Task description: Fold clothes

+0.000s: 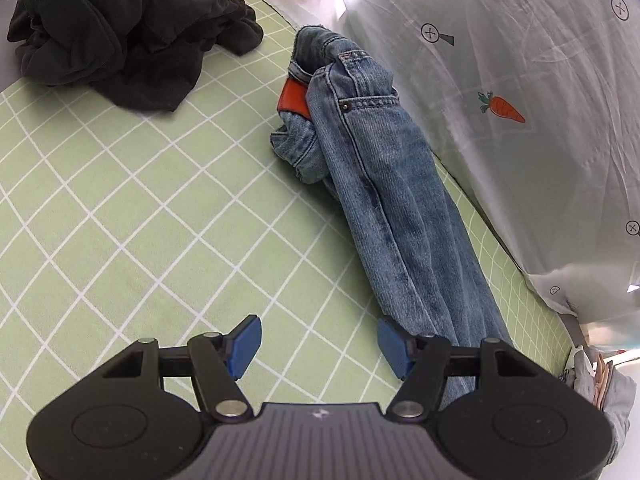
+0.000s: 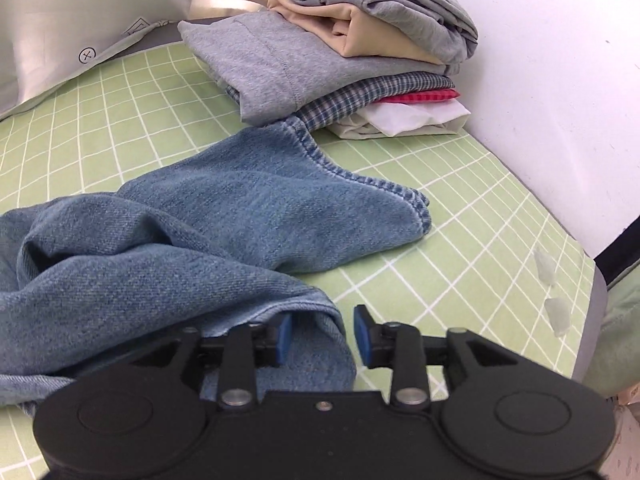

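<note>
A pair of blue jeans (image 1: pixel 384 184) lies stretched along the green checked cloth (image 1: pixel 120 208), waist end bunched at the far end with an orange patch (image 1: pixel 294 98). My left gripper (image 1: pixel 318 346) is open and empty, its right pad touching the jeans leg's near end. In the right wrist view the jeans (image 2: pixel 208 216) lie crumpled, both leg hems toward me. My right gripper (image 2: pixel 322 338) is open, with the nearer hem (image 2: pixel 320 332) between its jaws, not clamped.
A crumpled black garment (image 1: pixel 128 28) lies far left. A white carrot-print sheet (image 1: pixel 520 112) borders the right. A stack of folded clothes (image 2: pixel 344 56) sits by the white wall (image 2: pixel 552 100). The cloth's edge runs right (image 2: pixel 588 308).
</note>
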